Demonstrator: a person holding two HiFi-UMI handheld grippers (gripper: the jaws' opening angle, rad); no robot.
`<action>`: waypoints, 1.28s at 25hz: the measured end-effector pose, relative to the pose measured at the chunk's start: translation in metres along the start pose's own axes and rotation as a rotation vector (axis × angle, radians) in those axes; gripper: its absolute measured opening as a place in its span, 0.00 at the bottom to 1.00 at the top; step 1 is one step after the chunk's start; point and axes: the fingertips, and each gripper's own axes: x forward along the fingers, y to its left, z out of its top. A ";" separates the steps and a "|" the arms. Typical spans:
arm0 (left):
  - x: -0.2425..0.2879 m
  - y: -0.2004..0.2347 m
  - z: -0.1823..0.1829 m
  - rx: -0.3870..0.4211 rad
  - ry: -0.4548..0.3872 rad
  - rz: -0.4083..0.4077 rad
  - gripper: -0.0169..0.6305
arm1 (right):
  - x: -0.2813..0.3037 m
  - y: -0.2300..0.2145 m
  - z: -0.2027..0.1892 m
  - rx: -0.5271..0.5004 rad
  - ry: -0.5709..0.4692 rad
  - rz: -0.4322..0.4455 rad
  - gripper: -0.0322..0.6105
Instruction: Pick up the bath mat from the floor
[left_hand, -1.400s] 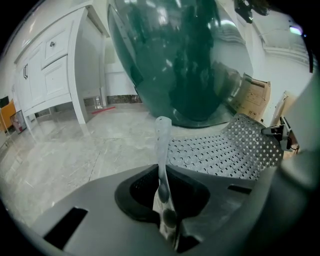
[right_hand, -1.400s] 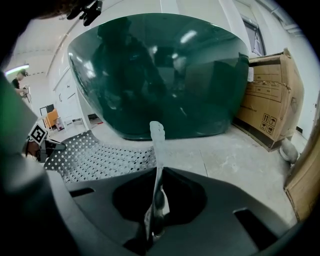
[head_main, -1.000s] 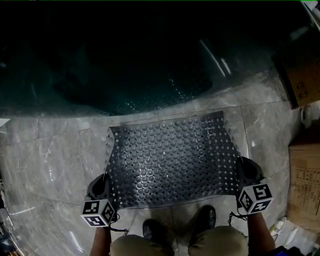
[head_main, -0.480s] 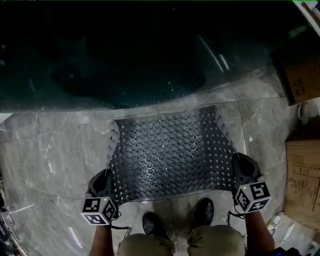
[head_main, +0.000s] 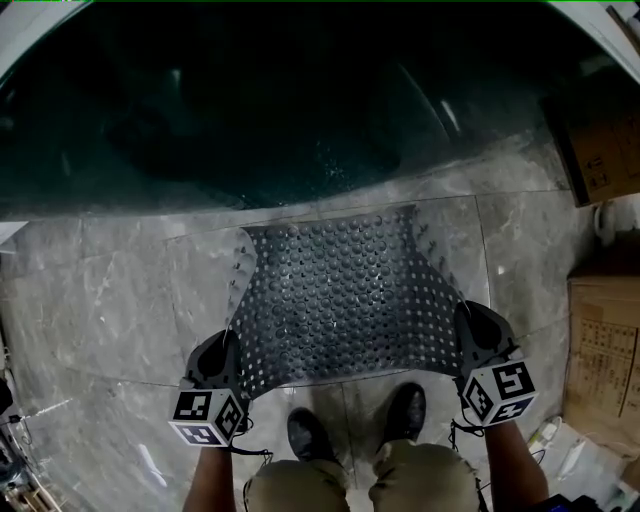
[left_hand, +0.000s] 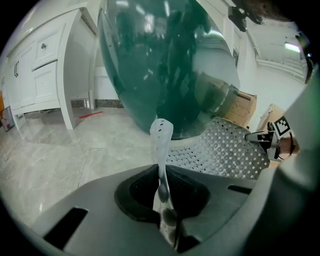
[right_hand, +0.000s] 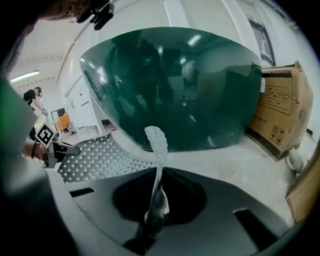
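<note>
head view overhead; gripper views share mat (head_main: 345, 300)

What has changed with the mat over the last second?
The left gripper and right gripper have risen, lifting the bath mat's near edge off the floor; its sides now curl inward. Unchanged: both stay shut on the near corners, and the far edge looks to rest by the green tub.

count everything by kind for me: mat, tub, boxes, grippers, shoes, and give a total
bath mat: 1
bathtub: 1
cardboard boxes: 2
grippers: 2, the left gripper and the right gripper, each shut on a near corner of the bath mat
shoes: 2
total: 8
</note>
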 end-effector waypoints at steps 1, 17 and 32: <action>-0.001 -0.003 0.002 -0.001 0.001 -0.006 0.08 | -0.001 0.002 0.002 -0.003 0.002 0.004 0.10; -0.022 -0.041 0.033 -0.008 0.024 -0.097 0.08 | -0.022 0.044 0.038 -0.040 0.014 0.092 0.10; -0.073 -0.069 0.056 0.008 0.056 -0.167 0.08 | -0.061 0.089 0.071 -0.042 0.026 0.161 0.10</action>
